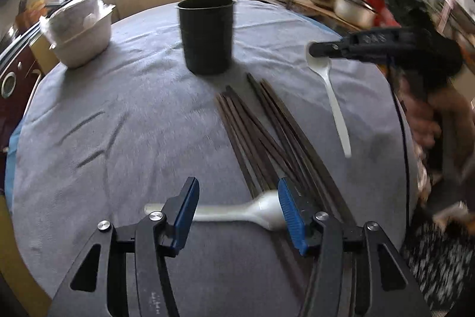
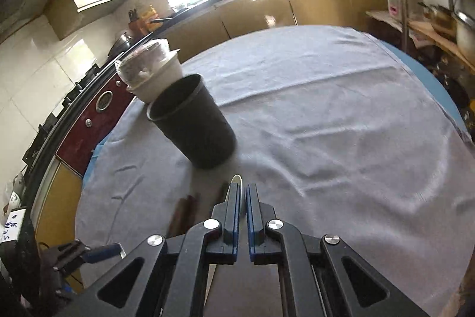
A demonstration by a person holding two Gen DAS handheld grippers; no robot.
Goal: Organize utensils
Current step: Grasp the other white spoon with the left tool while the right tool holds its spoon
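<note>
A black cylindrical holder (image 1: 207, 34) stands upright on the grey cloth; it also shows in the right wrist view (image 2: 193, 124). Several dark brown chopsticks (image 1: 267, 135) lie in a loose bundle in front of it. My right gripper (image 1: 314, 49) is shut on the bowl of a white plastic spoon (image 1: 332, 97) and holds it above the table, handle hanging down; the spoon's tip (image 2: 236, 179) peeks past the right gripper (image 2: 242, 189). My left gripper (image 1: 236, 198) is open, low over a second white spoon (image 1: 237, 211) lying crosswise between its fingers.
A stack of white disposable bowls wrapped in plastic (image 1: 78, 28) sits at the table's far left edge. The round table's grey cloth (image 2: 341, 124) spreads wide to the right. Kitchen cabinets (image 2: 282, 8) and pots (image 1: 353, 5) lie beyond the table.
</note>
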